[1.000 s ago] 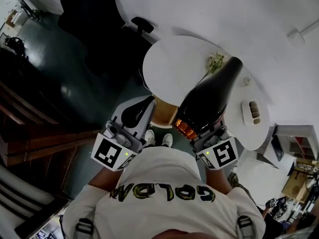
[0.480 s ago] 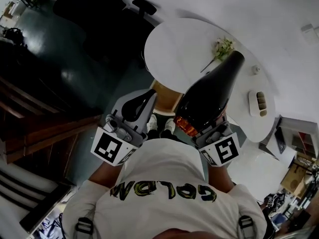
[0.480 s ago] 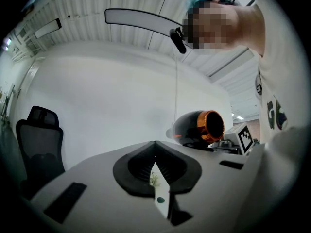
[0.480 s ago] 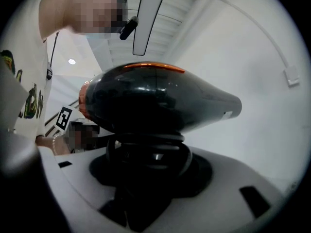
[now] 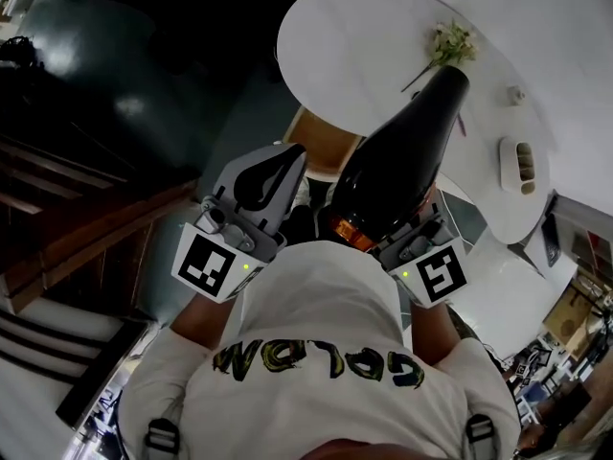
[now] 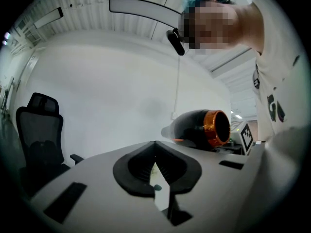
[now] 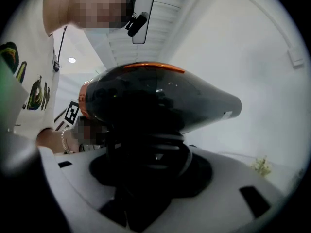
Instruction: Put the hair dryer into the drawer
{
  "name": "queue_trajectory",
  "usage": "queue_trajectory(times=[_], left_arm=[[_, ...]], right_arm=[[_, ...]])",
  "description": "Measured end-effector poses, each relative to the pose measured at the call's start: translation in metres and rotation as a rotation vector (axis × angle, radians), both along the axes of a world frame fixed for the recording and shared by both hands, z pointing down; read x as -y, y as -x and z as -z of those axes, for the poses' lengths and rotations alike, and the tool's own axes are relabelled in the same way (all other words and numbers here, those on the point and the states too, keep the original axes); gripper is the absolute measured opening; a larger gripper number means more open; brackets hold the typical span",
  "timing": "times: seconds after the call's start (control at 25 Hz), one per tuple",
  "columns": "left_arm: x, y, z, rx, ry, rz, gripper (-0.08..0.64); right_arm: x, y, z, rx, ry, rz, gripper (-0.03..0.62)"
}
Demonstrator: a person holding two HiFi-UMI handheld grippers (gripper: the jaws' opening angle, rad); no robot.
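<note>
In the head view, a round white table (image 5: 335, 46) fills the top of the frame. On its far right part lies a flower sprig (image 5: 450, 41), and on a lobe joined to its right side sits a small oval dish (image 5: 522, 166). A light wooden piece (image 5: 321, 142) shows just under the table's near edge; whether it is the drawer I cannot tell. Left of the table the dark floor (image 5: 144, 94) lies open, with wooden rails (image 5: 86, 228) farther out on that side.

The hair dryer (image 5: 397, 161) is black with an orange ring at its rear. It sits in the right gripper (image 5: 407, 238), its nozzle reaching over the table's near right part toward the sprig. The left gripper (image 5: 285, 161) is held level at the table's near edge, beside the wooden piece and apart from the dryer.

In the left gripper view, the left gripper (image 6: 155, 152) has its black pads meeting at the tips with nothing between them — only a sliver of light shows lower down. Beyond stands a plain white wall, with a black office chair (image 6: 41, 130) off to the left. The dryer (image 6: 201, 127) shows to the right, orange ring toward the camera.

In the right gripper view, the right gripper (image 7: 150, 164) is clamped on the dryer's dark handle, and the dryer body (image 7: 155, 96) lies across the frame above the jaws, its nozzle pointing right. It blocks most of the way ahead — the sprig (image 7: 262, 166) shows low at the right, under the nozzle.
</note>
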State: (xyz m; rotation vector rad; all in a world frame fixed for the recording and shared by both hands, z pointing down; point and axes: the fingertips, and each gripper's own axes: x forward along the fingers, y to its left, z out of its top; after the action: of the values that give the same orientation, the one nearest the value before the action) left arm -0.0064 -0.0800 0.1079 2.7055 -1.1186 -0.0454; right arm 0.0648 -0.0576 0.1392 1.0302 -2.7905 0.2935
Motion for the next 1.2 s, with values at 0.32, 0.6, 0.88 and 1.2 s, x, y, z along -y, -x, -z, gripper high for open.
queue_trajectory(times=[0.32,0.6,0.88,1.2], left_arm=[[-0.006,0.002,-0.041,-0.004,0.063,-0.020,0.009],[-0.016,0.028,-0.079,0.001,0.119,-0.023,0.011],[-0.031,0.042,-0.124,0.012,0.208,-0.044,0.011],[-0.046,0.053,-0.186,0.012,0.325,-0.035,0.011]], right_arm=[[-0.021,0.017,-0.052,-0.022,0.112,0.075,0.245],[-0.046,0.052,-0.098,-0.059,0.187,0.170,0.245],[-0.074,0.077,-0.141,-0.070,0.292,0.264,0.245],[-0.100,0.088,-0.199,-0.094,0.415,0.360,0.245]])
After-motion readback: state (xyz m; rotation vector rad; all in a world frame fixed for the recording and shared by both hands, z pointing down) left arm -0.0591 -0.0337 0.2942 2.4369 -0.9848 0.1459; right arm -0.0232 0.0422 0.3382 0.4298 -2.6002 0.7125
